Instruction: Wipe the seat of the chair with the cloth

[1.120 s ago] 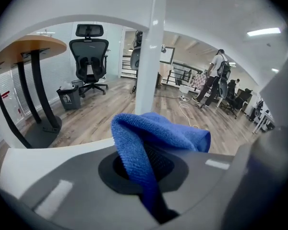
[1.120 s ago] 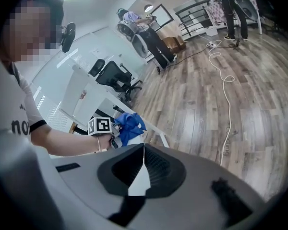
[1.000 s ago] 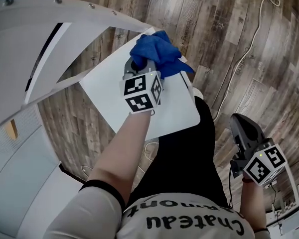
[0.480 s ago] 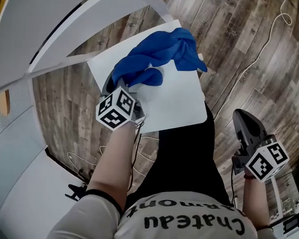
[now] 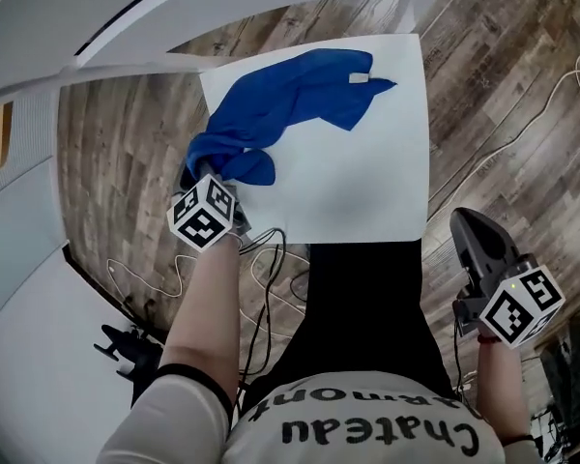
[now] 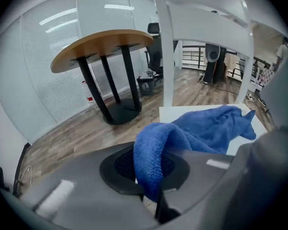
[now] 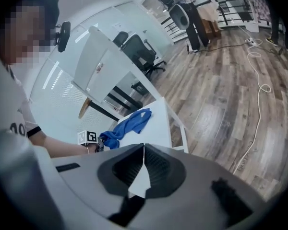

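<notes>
Head view shows the left gripper (image 5: 205, 184) at the near left edge of the white seat (image 5: 367, 182). Its jaws are closed on one bunched end of the blue cloth (image 5: 290, 100), and the rest lies stretched toward the far right corner, probably so that a pull drags a wide strip over the surface. The cloth is soft and fuzzy; the seat is smooth, hard and square. The right gripper (image 5: 478, 249) hangs well apart on the right, jaws pressed together on nothing, apparently not needed.

white tee (image 5: 367, 431) with black lettering, black cuff on its left sleeve (image 5: 179, 394), black trousers (image 5: 367, 307) right past the tee, grey left gripper (image 6: 151, 186) and right gripper (image 7: 143, 166), black-and-white marker cube (image 5: 204, 212) on each
</notes>
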Demonstrator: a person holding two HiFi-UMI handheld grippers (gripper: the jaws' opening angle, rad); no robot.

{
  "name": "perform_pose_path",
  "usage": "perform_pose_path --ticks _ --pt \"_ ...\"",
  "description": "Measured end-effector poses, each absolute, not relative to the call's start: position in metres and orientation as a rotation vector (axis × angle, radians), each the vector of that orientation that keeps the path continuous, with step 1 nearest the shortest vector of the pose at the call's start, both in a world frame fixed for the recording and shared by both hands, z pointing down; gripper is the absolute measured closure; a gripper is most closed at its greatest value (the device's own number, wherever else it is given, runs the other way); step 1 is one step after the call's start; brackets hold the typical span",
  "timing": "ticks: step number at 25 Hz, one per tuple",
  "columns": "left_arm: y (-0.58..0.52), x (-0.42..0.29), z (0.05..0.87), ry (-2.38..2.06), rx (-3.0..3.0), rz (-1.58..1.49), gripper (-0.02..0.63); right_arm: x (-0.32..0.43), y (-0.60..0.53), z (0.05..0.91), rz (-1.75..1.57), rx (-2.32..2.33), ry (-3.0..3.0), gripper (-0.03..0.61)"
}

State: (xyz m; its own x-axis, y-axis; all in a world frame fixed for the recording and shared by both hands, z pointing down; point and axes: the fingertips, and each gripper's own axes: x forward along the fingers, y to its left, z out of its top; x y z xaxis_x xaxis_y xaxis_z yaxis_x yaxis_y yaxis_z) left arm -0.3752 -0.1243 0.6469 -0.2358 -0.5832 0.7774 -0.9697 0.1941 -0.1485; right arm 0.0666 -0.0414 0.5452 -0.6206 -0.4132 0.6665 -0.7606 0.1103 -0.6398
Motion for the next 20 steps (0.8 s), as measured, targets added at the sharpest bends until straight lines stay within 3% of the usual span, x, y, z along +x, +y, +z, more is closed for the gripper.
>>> perform_pose_path --ticks 10,20 --pt "-0.152 -0.36 0.665 -1.922 1.535 0.975 0.614 0.06 -0.036 0.556 1.54 1.166 -2.036 0.563" --pt "-0.183 -0.271 0.667 -1.749 1.832 0.974 0.615 0.078 -0.018 0.563 1.603 1.253 -2.012 0.563"
